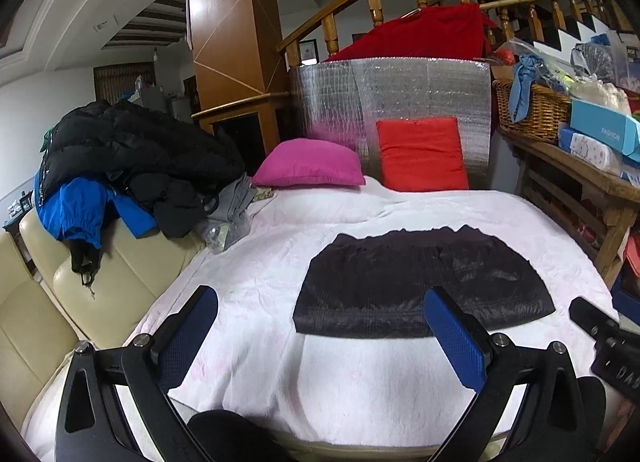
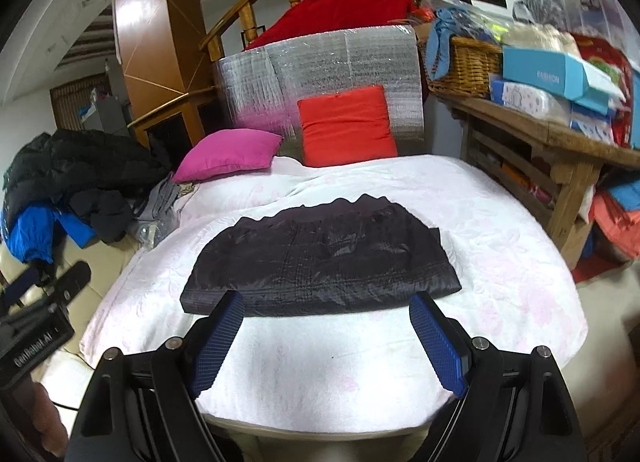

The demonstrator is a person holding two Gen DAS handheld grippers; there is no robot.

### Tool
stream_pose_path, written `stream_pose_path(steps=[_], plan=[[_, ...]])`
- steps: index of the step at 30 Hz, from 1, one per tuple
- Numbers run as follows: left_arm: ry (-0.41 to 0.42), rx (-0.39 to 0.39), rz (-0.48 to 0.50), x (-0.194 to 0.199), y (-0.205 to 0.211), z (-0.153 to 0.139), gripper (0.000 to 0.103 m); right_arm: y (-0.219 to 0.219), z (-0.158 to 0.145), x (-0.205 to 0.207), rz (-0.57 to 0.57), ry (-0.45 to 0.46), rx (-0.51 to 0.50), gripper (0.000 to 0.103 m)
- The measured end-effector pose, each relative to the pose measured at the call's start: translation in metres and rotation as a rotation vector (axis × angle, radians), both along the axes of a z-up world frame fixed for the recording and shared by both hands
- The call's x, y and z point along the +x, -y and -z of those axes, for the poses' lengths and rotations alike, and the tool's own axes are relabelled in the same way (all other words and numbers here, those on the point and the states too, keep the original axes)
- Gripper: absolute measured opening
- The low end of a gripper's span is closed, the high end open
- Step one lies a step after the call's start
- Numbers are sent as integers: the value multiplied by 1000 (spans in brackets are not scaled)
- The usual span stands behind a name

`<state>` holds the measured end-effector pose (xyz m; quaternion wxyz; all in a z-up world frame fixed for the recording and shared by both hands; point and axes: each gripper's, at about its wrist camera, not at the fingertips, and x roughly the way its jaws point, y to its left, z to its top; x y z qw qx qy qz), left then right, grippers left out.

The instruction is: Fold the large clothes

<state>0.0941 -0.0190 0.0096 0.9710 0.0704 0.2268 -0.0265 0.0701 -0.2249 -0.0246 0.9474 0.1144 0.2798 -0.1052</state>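
Observation:
A folded black quilted garment (image 1: 420, 282) lies flat on the white blanket (image 1: 260, 274) in the middle of the bed; the same black garment (image 2: 320, 258) fills the centre of the right wrist view. My left gripper (image 1: 320, 302) hangs open just short of its near left corner, nothing between its blue pads. My right gripper (image 2: 326, 306) is open too, both fingertips at the garment's near edge, holding nothing. The right gripper's body (image 1: 600, 330) shows at the left view's right edge, and the left gripper's body (image 2: 36, 314) at the right view's left edge.
A heap of black and blue jackets (image 1: 112, 166) rests on a cream sofa (image 1: 100, 282) to the left. A pink cushion (image 1: 308, 162) and a red cushion (image 1: 420, 154) lean on a silver foil panel (image 1: 400, 94). A cluttered wooden table (image 2: 552, 130) with a wicker basket (image 2: 464, 62) stands right.

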Motion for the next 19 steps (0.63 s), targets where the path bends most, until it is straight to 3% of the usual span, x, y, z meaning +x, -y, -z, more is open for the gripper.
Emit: stream_pose_path(steps=[7, 19], plan=[[14, -10, 28, 3, -2, -9, 102, -10, -5, 5, 73, -35, -108, 87], [14, -14, 56, 7, 2, -11, 102, -23, -17, 12, 58, -33, -151, 87]])
